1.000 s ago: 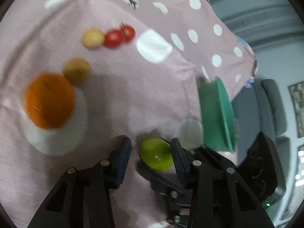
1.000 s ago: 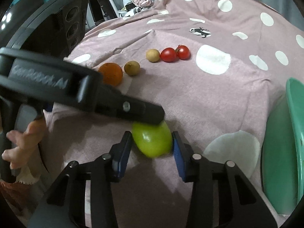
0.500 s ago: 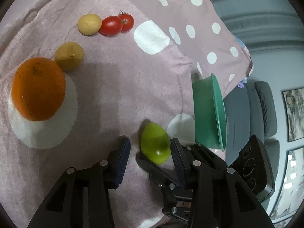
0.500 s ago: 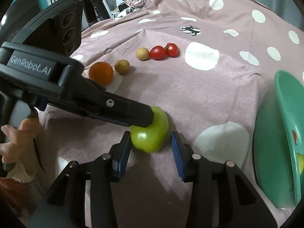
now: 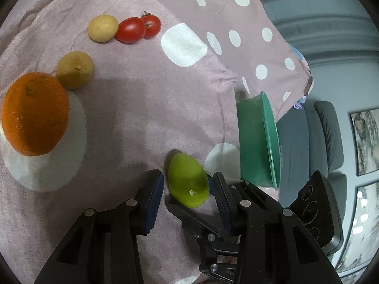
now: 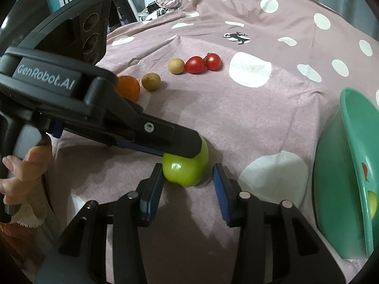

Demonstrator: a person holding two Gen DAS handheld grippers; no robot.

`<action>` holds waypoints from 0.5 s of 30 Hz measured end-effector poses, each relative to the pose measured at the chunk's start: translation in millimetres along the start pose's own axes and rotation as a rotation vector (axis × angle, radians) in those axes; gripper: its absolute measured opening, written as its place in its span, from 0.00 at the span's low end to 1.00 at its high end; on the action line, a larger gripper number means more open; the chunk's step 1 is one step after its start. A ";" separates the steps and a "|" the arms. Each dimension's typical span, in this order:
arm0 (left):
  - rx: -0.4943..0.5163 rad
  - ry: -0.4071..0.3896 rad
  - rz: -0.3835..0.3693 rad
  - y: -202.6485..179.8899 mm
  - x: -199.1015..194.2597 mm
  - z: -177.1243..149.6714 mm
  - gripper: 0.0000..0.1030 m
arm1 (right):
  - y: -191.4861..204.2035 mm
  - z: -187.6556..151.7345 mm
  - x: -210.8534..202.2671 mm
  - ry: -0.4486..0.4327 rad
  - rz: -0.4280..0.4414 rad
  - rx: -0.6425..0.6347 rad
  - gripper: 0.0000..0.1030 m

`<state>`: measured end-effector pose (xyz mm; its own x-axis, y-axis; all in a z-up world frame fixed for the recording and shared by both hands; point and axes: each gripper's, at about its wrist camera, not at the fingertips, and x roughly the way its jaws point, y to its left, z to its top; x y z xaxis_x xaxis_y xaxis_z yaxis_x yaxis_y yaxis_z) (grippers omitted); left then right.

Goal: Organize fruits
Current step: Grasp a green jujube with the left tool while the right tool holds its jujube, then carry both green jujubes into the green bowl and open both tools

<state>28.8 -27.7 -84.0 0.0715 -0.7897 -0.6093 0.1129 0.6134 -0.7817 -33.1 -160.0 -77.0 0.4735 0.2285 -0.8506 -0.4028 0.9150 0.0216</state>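
Observation:
A green fruit (image 5: 188, 179) lies on the pink dotted cloth (image 5: 146, 108), and both grippers reach around it from different sides. My left gripper (image 5: 187, 176) has the fruit between its blue pads, with thin gaps on both sides, so it is open. My right gripper (image 6: 187, 169) also straddles the green fruit (image 6: 184, 166); its left pad is right at the skin and its right pad stands apart. In the right wrist view a left gripper finger (image 6: 165, 137) hides the fruit's top. An orange (image 5: 35, 113), two small yellowish fruits (image 5: 75, 69) (image 5: 103, 28) and two red tomatoes (image 5: 131, 29) lie farther back.
A green basin (image 6: 355, 142) stands at the right on the cloth, with a yellow-green fruit and something red inside. A person's hand (image 6: 21, 170) holds the left gripper's handle. The cloth drops off beyond the basin, and a grey sofa (image 5: 327, 137) stands there.
The left wrist view was blurred a second ago and is now sharp. The green fruit sits slightly nearer both grippers' fingertips. Both jaws keep the same width, and nothing was gripped or let go.

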 end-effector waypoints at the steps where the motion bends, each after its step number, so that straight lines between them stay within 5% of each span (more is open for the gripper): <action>1: 0.014 0.010 0.001 -2.7 2.3 -0.7 0.43 | -0.1 0.1 -0.1 0.001 -0.001 0.001 0.39; 15: 0.059 -0.003 -0.023 -20.7 5.1 -2.8 0.35 | -2.4 -3.4 -15.4 -0.043 -0.059 0.011 0.34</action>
<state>24.1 -44.4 -71.3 0.0710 -0.8035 -0.5911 0.1726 0.5935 -0.7861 -42.1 -166.9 -65.8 0.5297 0.1885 -0.8270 -0.3652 0.9307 -0.0218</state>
